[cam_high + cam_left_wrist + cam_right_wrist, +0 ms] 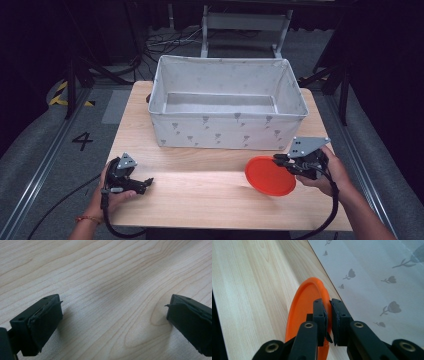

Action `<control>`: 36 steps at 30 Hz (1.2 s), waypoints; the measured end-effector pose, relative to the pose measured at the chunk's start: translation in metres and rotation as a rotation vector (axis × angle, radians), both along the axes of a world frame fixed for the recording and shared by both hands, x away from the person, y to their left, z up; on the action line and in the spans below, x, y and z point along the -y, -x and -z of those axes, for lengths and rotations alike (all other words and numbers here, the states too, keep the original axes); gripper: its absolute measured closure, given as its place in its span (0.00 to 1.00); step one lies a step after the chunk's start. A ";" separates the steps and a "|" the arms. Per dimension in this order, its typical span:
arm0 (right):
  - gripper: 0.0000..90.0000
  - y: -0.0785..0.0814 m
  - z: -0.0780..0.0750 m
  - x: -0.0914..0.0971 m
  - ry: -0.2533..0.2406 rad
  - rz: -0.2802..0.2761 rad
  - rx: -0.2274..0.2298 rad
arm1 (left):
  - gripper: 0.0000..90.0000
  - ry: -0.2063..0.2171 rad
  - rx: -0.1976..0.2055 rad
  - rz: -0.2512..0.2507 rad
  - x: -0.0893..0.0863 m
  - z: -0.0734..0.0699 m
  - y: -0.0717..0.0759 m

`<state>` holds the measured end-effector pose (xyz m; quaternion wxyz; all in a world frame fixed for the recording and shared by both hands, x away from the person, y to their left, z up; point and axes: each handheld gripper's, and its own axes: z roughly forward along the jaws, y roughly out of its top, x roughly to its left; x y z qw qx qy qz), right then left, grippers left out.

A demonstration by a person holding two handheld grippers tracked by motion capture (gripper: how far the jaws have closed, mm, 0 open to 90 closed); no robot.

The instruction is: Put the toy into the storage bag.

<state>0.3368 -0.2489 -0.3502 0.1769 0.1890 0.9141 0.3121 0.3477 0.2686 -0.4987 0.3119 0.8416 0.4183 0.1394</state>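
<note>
Behind right hand-held gripper (pixel 328 312), plate (pixel 308 300) rim hidden

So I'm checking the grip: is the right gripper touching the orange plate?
Touching. The right gripper view shows the right gripper clamped on the orange plate rim.

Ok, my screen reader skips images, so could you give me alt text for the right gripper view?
The right gripper is shut on the rim of an orange plate, held on edge over a wood table. A white bin with grey flowers stands close beside it.
</note>
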 end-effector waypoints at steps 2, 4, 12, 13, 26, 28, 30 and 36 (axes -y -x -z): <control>0.92 0.001 -0.005 0.003 0.004 -0.004 0.004 | 0.01 0.000 0.000 0.000 0.000 0.000 0.000; 0.92 0.003 -0.012 0.006 0.005 -0.001 0.010 | 0.01 0.000 0.000 0.000 0.000 0.000 0.000; 0.92 0.007 -0.040 0.019 -0.017 0.004 0.030 | 0.01 -0.001 0.003 -0.003 0.000 0.000 0.000; 0.92 0.007 -0.044 0.021 -0.013 0.003 0.035 | 0.01 0.000 0.001 -0.005 0.000 0.000 0.000; 0.92 0.006 -0.096 0.036 -0.007 0.016 0.097 | 0.01 -0.001 0.003 -0.005 0.000 0.000 0.000; 0.92 0.005 -0.102 0.036 -0.011 0.015 0.099 | 0.01 -0.001 0.001 -0.005 0.000 0.000 0.000; 0.92 0.003 -0.107 0.036 -0.012 0.014 0.106 | 0.01 -0.001 0.003 -0.004 0.000 0.000 0.000; 0.92 -0.002 -0.133 0.035 0.005 0.011 0.132 | 0.01 -0.001 0.003 -0.005 0.000 0.000 0.000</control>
